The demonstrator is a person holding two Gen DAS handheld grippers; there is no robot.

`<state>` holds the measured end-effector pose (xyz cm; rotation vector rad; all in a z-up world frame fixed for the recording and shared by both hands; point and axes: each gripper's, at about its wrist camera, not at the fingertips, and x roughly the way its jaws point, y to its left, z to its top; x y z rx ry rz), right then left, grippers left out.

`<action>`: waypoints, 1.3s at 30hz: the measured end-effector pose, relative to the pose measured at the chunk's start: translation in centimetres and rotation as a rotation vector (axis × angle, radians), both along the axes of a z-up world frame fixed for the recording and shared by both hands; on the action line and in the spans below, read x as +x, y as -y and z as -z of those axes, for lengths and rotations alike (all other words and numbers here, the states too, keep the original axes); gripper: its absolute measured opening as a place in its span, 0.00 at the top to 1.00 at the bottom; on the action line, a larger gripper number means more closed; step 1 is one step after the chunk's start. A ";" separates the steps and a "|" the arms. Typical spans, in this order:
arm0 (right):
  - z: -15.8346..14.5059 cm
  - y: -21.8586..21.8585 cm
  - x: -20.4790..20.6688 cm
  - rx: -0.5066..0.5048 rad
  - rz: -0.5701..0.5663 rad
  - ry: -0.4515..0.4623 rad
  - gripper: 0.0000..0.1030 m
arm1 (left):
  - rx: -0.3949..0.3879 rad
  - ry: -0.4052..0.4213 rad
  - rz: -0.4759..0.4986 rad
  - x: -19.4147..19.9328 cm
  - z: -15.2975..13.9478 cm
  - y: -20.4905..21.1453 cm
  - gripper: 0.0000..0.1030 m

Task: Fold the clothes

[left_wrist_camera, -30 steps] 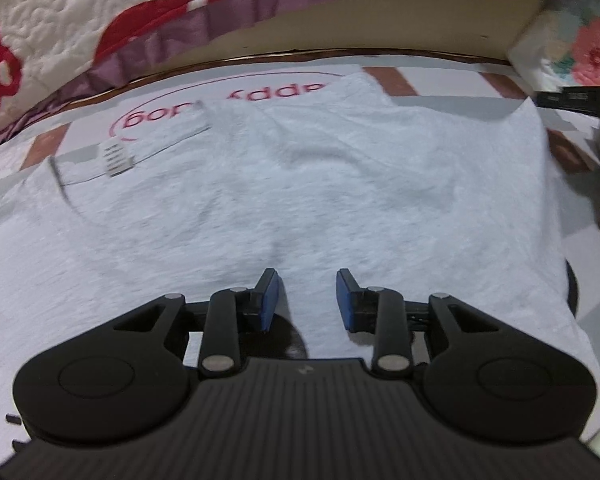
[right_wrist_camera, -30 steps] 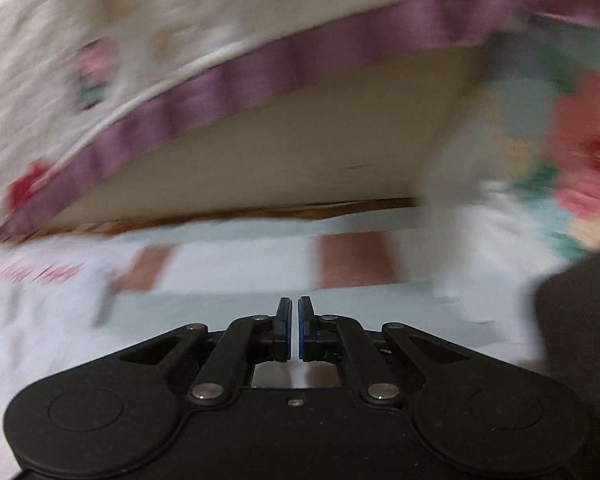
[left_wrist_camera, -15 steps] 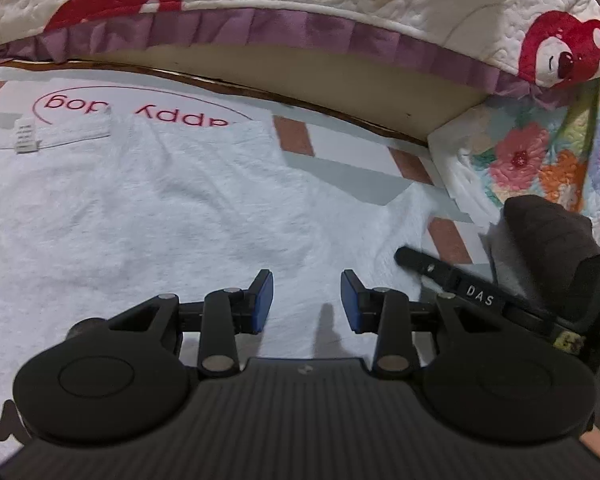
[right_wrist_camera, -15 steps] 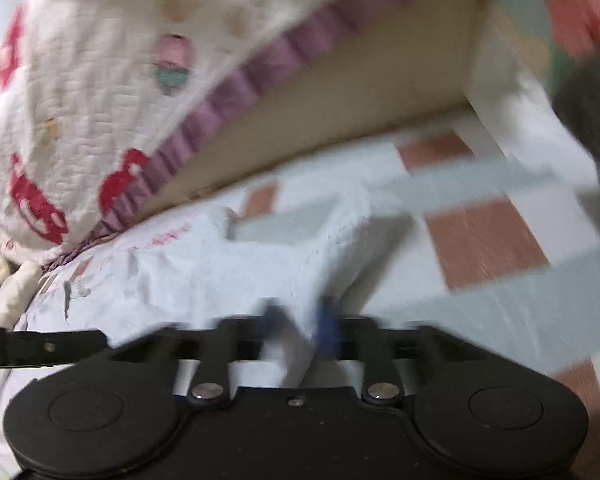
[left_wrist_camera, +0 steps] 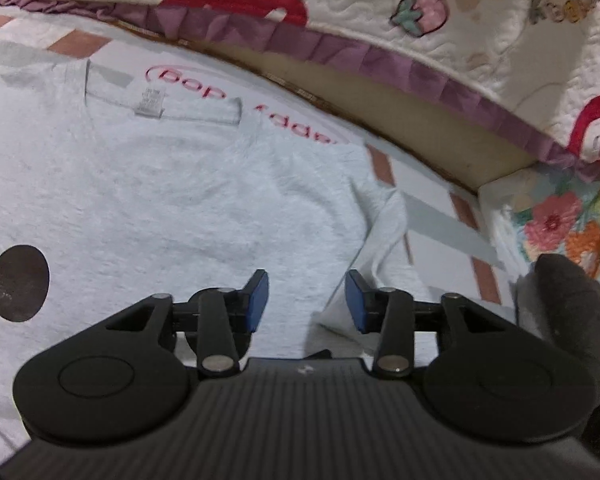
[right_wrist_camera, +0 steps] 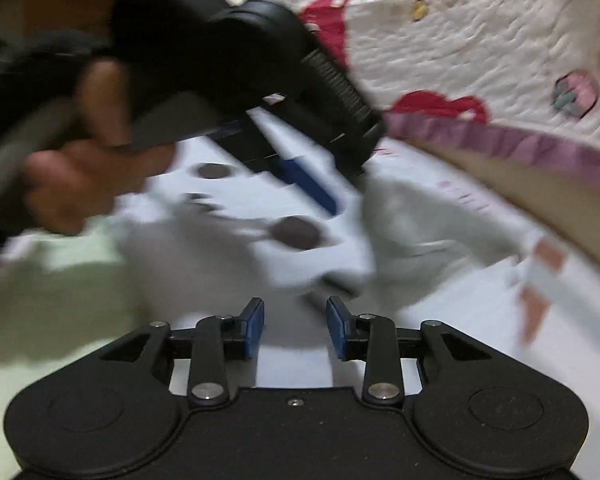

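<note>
Lying flat across the left and centre of the left wrist frame: a pale grey T-shirt [left_wrist_camera: 148, 196], collar and neck label [left_wrist_camera: 150, 103] toward the upper left, a dark round spot [left_wrist_camera: 19, 283] at the left edge. Resting on a white mat [left_wrist_camera: 432, 216] with brown and grey squares and red lettering, partly covered by the shirt. Bunching into a raised fold right of centre: the shirt's sleeve [left_wrist_camera: 380, 216]. Hovering low over the shirt at lower centre: the left gripper [left_wrist_camera: 307, 300], jaws standing apart, nothing between the blue pads. Hanging along the top of the frame: a quilted bedspread [left_wrist_camera: 440, 12] with a purple frill. Showing at the right edge: a dark grey sleeve [left_wrist_camera: 572, 308].

In the right wrist frame, heavily blurred: the right gripper [right_wrist_camera: 295, 326] at lower centre, jaws apart and gripping nothing, pointing over the shirt. Filling the upper left: a hand [right_wrist_camera: 84, 160] holding the other gripper, one blue pad visible above the cloth.
</note>
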<state>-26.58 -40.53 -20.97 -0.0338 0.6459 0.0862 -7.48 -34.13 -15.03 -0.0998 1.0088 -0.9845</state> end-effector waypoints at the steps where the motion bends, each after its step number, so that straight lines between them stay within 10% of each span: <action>1: -0.4 0.3 -0.9 0.035 0.011 0.020 0.62 | -0.009 0.000 0.001 -0.1 -0.1 -0.2 0.56; 10: -1.4 12.6 -3.5 0.454 0.520 0.066 0.46 | 0.005 -0.049 0.031 0.0 -0.1 1.1 0.44; 13: 1.0 14.1 -3.7 0.687 0.584 0.026 0.46 | 0.023 -0.062 0.061 -0.1 0.1 1.9 0.37; 17: 2.2 12.5 -3.6 0.735 0.622 0.004 0.45 | 0.063 -0.071 0.101 -0.3 0.4 3.0 0.35; 19: 2.5 11.7 -3.3 0.781 0.619 0.008 0.43 | 0.213 -0.011 0.115 -0.5 0.9 4.6 0.42; 21: 2.1 10.7 -2.7 0.750 0.623 0.012 0.42 | 0.262 0.069 0.138 -0.9 0.1 5.3 0.91; 22: 1.5 9.8 -2.9 0.692 0.608 0.014 0.41 | 0.255 0.116 0.153 -1.1 -0.7 5.3 0.97; 27: -0.2 5.9 -3.9 0.444 0.486 0.051 0.42 | 0.227 0.259 0.080 -1.1 -3.6 2.2 0.97; 39: -1.3 3.6 0.4 0.291 0.323 0.038 0.42 | 0.329 0.194 -0.048 2.0 -0.6 -1.5 0.97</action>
